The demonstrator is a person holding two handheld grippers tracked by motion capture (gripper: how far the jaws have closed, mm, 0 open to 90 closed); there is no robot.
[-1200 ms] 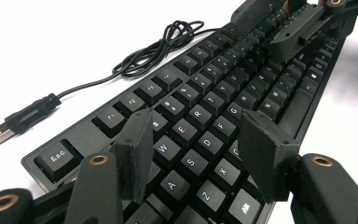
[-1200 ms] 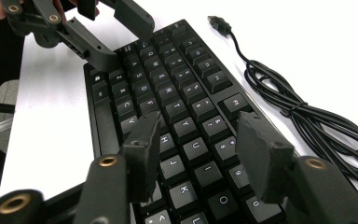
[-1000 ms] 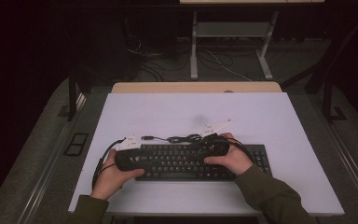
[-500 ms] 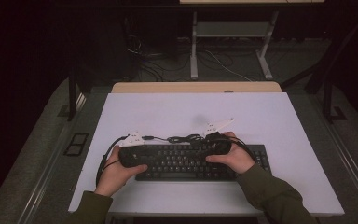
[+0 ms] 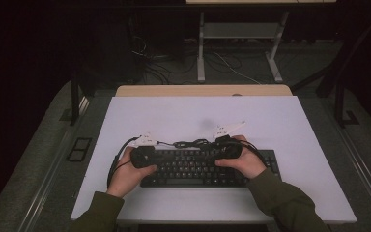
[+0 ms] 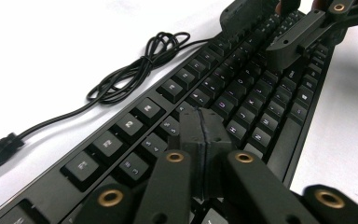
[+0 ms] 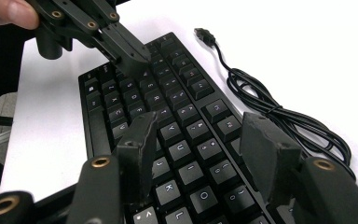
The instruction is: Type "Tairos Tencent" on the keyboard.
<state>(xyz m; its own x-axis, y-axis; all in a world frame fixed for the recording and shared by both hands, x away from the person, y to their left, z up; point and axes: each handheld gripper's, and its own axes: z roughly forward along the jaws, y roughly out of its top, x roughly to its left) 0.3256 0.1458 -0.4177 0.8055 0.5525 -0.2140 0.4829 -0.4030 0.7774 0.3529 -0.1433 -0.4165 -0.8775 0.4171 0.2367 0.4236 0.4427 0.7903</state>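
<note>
A black keyboard [image 5: 200, 168] lies on the white table [image 5: 198, 116], its cable [image 5: 191, 143] coiled behind it. My left gripper [image 5: 147, 155] hovers low over the keyboard's left end. In the left gripper view its jaws have just been closing and now meet, pads [image 6: 204, 128] together with nothing between them, above the keys [image 6: 242, 93]. My right gripper [image 5: 224, 150] sits over the keyboard's right half. In the right gripper view it [image 7: 200, 140] stands open, pads [image 7: 140, 149] apart above the keys, with no key pinched. The left gripper [image 7: 126, 51] shows shut farther off there.
The bundled cable [image 6: 135, 70] and its USB plug [image 7: 204, 35] lie loose on the table behind the keyboard. Bare white tabletop [image 5: 174, 208] surrounds it. A wooden strip [image 5: 203, 90] runs along the far edge, with a desk frame [image 5: 241, 43] on the floor beyond.
The left gripper's jaws have closed from apart to touching, and the left hand has shifted slightly right and away over the keyboard. The right hand and keyboard have stayed put.
</note>
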